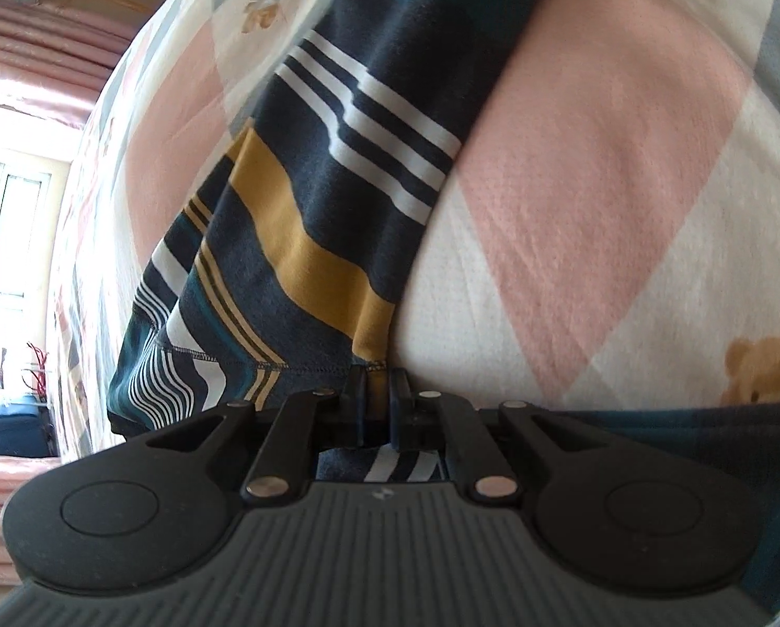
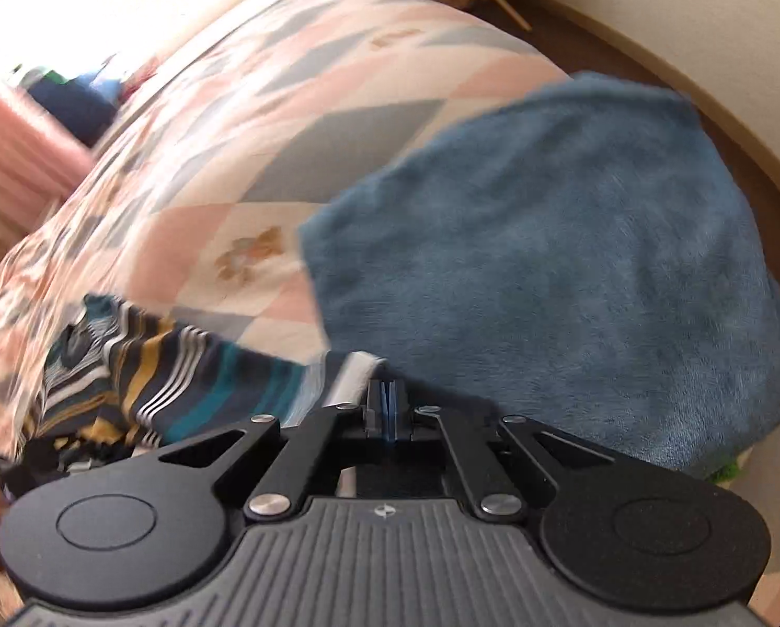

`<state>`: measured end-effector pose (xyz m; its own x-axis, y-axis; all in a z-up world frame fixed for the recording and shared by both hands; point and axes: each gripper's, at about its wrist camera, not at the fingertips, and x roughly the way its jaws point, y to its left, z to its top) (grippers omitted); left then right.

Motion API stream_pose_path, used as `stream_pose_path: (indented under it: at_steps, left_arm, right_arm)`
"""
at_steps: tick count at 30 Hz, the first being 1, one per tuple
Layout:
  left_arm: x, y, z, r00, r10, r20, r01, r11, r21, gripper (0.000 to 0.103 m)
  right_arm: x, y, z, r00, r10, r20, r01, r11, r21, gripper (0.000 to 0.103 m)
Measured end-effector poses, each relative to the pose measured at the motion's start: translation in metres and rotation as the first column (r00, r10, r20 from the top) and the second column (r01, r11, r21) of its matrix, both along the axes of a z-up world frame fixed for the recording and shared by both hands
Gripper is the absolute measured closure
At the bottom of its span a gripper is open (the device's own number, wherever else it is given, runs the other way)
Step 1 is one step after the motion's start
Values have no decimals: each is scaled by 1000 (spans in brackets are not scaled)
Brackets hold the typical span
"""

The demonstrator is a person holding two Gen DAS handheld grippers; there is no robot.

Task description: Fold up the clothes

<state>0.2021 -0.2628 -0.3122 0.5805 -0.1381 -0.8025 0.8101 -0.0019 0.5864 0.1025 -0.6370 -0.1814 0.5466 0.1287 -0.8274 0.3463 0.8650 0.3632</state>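
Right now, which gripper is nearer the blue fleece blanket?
Right. The right gripper is shut on the blue fleece blanket's near edge. The left gripper is shut on the striped garment's hem; no blanket shows in its view.

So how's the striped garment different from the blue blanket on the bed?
The striped garment has navy, teal, mustard and white bands; the blue blanket is one plain colour. The garment looks like thin knit with a stitched hem, the blanket thick and fuzzy. The garment hangs from the left gripper; the blanket lies spread out. Both touch the checked bedspread.
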Motion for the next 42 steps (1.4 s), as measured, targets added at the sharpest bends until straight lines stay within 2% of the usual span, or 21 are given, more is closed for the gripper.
stream_pose_path:
  at_steps: [3, 7, 9, 10, 13, 14, 15, 16, 18, 21, 23, 26, 27, 28, 30, 32, 35, 36, 39, 41, 42]
  left_arm:
    - [4, -4, 4, 1000, 3, -13, -3, 1000, -17, 97]
    - [9, -9, 10, 1000, 6, -30, -7, 999, -40, 97]
    - [7, -12, 19, 997, 26, -74, -33, 995, -94, 96]
    - [4, -14, 28, 992, 42, -120, -59, 989, -138, 96]
    - [-12, -14, 54, 967, 112, -227, -169, 954, -248, 88]
    - [-18, -10, 61, 950, 148, -274, -226, 933, -281, 83]
    - [-24, -3, 68, 928, 191, -319, -290, 909, -300, 82]
    - [-30, 4, 75, 902, 232, -365, -354, 881, -315, 82]
    - [-40, 32, 88, 846, 319, -427, -472, 821, -321, 80]
    - [-60, 104, 99, 732, 470, -493, -649, 701, -297, 80]
    - [-64, 159, 100, 654, 574, -493, -737, 631, -243, 80]
    - [-75, 246, 97, 567, 690, -450, -812, 562, -160, 79]
    - [-78, 275, 98, 533, 722, -442, -835, 532, -139, 74]
    - [-79, 303, 98, 493, 749, -442, -861, 494, -122, 71]
    - [-82, 357, 95, 402, 792, -460, -910, 402, -103, 67]
    - [-86, 413, 92, 302, 800, -519, -950, 300, -90, 64]
    - [-89, 483, 79, 141, 747, -650, -989, 141, -52, 61]
    - [-91, 498, 73, 103, 708, -698, -994, 106, -39, 59]
    - [-98, 522, 51, 31, 643, -765, -998, 66, 16, 56]
    - [-104, 530, 41, -14, 576, -817, -999, 28, 36, 56]
    - [-106, 532, 38, -24, 546, -837, -999, 21, 43, 59]
  right_arm:
    - [-11, -6, 15, 996, -81, -32, 74, 984, -164, 103]
    - [-4, -7, 4, 992, -100, -81, 83, 977, -197, 100]
    - [0, 14, 10, 999, -50, -4, 48, 981, -189, 90]
    - [1, 29, 14, 999, -19, 42, 25, 985, -170, 78]
    - [4, 82, 7, 992, 95, 87, -81, 986, -143, 66]
    - [7, 98, -1, 993, 108, 42, -100, 982, -163, 61]
    - [10, 113, -10, 993, 118, -9, -117, 976, -184, 61]
    - [10, 127, -18, 992, 114, -48, -121, 975, -184, 60]
    - [4, 155, -24, 989, 138, -50, -143, 985, -100, 60]
    - [-6, 210, -33, 975, 217, -46, -216, 976, 20, 59]
    - [-12, 249, -41, 964, 258, -64, -252, 963, 92, 59]
    - [-29, 301, -54, 952, 283, -116, -263, 950, 166, 58]
    - [-39, 315, -58, 951, 276, -140, -250, 952, 178, 54]
    - [-47, 326, -63, 950, 267, -162, -238, 955, 178, 51]
    - [-66, 342, -69, 953, 231, -194, -201, 966, 161, 42]
    - [-85, 356, -75, 958, 181, -221, -152, 978, 142, 36]
    - [-106, 370, -87, 971, 78, -225, -51, 991, 125, 32]
    - [-112, 374, -90, 974, 42, -223, -15, 992, 123, 31]
    - [-127, 384, -97, 976, -45, -215, 72, 990, 121, 31]
    - [-132, 389, -99, 972, -63, -228, 94, 988, 126, 31]
    - [-134, 391, -99, 969, -64, -239, 96, 988, 122, 31]
